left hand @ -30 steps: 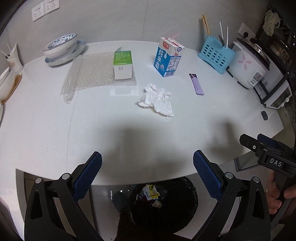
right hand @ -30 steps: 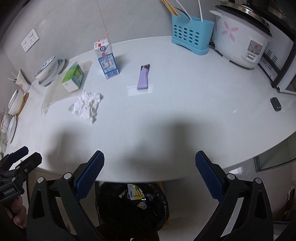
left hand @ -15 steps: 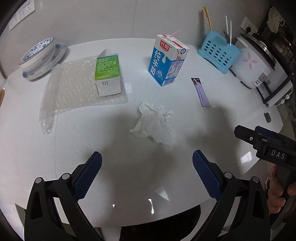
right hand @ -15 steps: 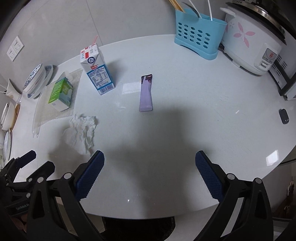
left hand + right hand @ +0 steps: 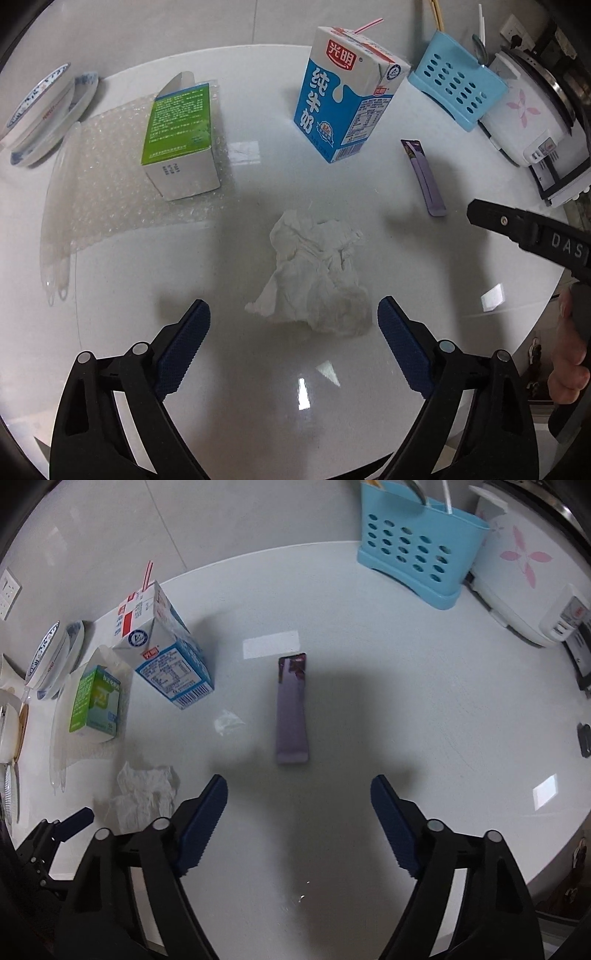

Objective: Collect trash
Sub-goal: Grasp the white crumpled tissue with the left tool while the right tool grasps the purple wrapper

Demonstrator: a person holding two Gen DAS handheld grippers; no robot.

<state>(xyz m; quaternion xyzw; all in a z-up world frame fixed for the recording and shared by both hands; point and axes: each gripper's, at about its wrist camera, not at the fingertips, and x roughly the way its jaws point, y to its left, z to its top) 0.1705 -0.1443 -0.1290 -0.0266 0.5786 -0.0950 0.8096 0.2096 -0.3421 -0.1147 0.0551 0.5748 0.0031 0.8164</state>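
Note:
A crumpled white tissue [image 5: 314, 273] lies on the white table [image 5: 258, 387], just ahead of my left gripper [image 5: 293, 319]. Its jaws are closing, with the tissue's near edge at their tips and no pad pressing on it. A flat purple sachet [image 5: 291, 716] lies ahead of my right gripper [image 5: 299, 794], whose jaws are closing with nothing between them. A blue-and-white milk carton [image 5: 347, 92] with a straw stands behind. A green-and-white box [image 5: 181, 136] rests on a sheet of bubble wrap [image 5: 99, 192]. In the right wrist view the tissue [image 5: 146, 794] sits at lower left.
Stacked blue-patterned bowls [image 5: 40, 110] stand at the far left. A light blue utensil basket [image 5: 417, 550] and a white rice cooker [image 5: 528, 579] line the back right. A small black object [image 5: 584, 738] lies near the right edge. A hand [image 5: 570, 354] grips the other tool.
Both grippers have moved forward over the table and lower, so the tissue and the sachet loom larger. The bin under the table's edge has left view. Both pairs of jaws have narrowed.

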